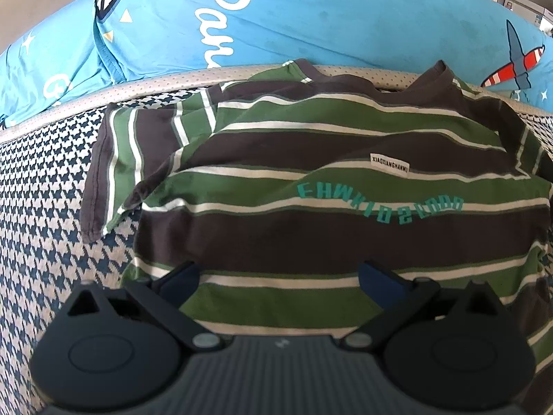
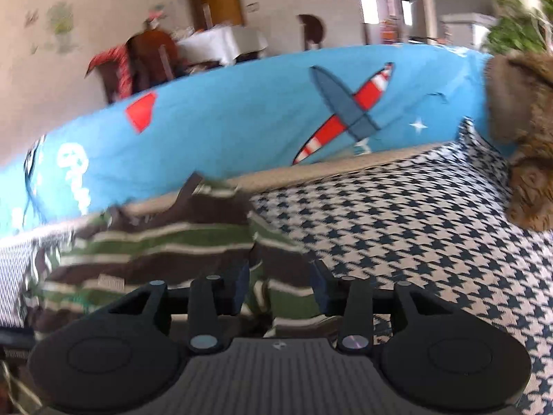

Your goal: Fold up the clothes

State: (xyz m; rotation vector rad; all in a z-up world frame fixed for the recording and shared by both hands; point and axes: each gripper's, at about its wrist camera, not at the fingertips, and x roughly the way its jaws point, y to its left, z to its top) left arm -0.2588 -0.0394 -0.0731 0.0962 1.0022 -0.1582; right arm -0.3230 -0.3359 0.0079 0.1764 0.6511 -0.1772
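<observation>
Item, far left: houndstooth bed cover (image 1: 52,207), bearing everything here. Behind it, blue printed duvet (image 1: 276,24), bunched out of the way so the cover stays free for folding.

Item, centre: striped T-shirt (image 1: 311,180), green, brown and white, lying front-up with its collar toward the duvet; its left sleeve (image 1: 114,166) is spread outward, not yet folded in.

Item: my left gripper (image 1: 278,278), jaws released and standing wide over the hem, pitched steeply down, gripping nothing.

Item: my right gripper (image 2: 280,292), jaws partly parted, straddling a raised ridge of shirt cloth at the right edge without pressing it, I judge. It points shallower.

Item, far right: brown plush toy (image 2: 522,138).
</observation>
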